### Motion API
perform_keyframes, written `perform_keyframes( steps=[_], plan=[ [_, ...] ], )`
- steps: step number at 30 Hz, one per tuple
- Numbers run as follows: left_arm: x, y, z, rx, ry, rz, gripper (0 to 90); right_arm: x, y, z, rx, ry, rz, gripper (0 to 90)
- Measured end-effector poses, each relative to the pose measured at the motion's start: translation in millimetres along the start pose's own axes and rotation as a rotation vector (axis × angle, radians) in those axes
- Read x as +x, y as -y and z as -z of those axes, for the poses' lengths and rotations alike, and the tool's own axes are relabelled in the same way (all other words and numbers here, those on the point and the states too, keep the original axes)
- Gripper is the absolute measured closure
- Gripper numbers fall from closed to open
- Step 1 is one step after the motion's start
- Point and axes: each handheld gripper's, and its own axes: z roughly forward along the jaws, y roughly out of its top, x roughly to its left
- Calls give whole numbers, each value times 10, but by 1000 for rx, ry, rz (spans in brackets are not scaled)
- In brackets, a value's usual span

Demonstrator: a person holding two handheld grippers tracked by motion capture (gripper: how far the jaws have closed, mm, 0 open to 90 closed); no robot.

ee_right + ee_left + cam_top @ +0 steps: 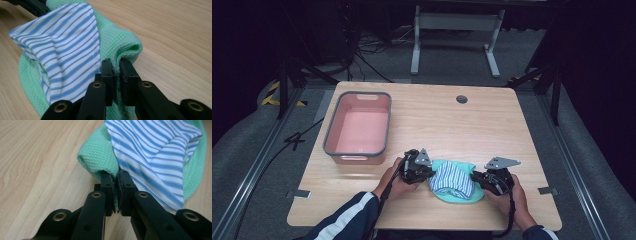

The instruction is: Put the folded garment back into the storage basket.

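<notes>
A green waffle-knit cloth (458, 195) lies near the table's front edge with a blue-and-white striped cloth (453, 179) bunched on top of it. My left gripper (428, 176) is at the bundle's left side, shut on the green cloth (98, 157), whose edge is pinched between the pads beside the striped cloth (155, 152). My right gripper (475, 180) is at the bundle's right side, shut on a fold of the green cloth (120, 47), with the striped cloth (65, 42) just left of its jaws.
A pink bin with a grey rim (332, 131) stands open on the table's left half, behind my left hand. A round cable hole (462, 99) sits near the table's far edge. Bare wood (462, 130) lies between the bundle and that edge.
</notes>
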Motion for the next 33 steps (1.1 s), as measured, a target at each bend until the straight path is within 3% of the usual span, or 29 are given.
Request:
perform_keyframes(
  steps=[9,18,23,28,33],
  plan=[
    [33,-44,56,5,-44,13,845,-7,-112,-3,-9,1,1,828],
    [84,-97,135,-27,-66,23,845,2,-228,-43,-26,17,4,828],
    [126,-125,126,-20,-80,17,845,4,-294,-76,-31,20,5,828],
    [152,-149,181,-53,-88,30,844,-3,-361,-71,-46,22,2,827],
    [162,-221,260,-73,-106,11,844,-1,-445,-35,-66,30,11,827]
  ],
)
